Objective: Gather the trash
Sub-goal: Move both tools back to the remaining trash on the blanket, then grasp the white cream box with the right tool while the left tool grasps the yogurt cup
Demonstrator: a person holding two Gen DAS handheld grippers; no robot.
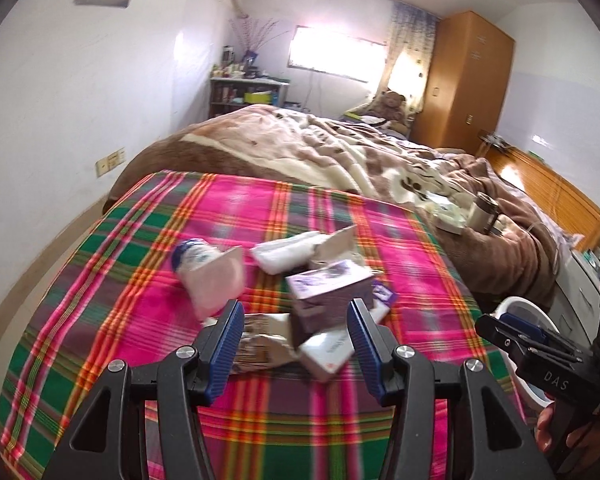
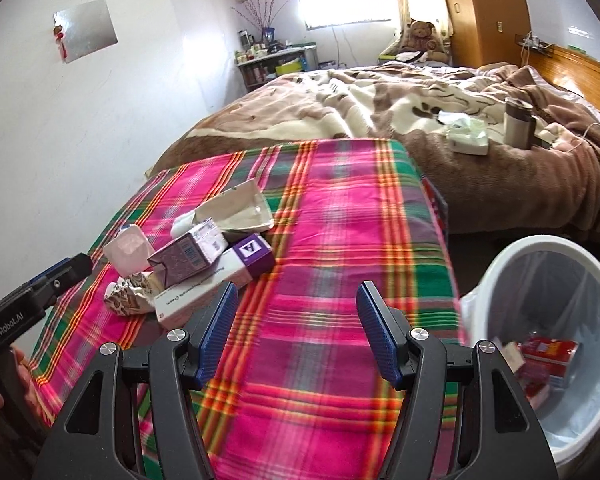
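The left tool was released and empty, just short of the trash pile on the plaid table. The purple box lay directly ahead, between its fingers' line. The right tool, also released, pointed past the pile; the bin stood to its right.
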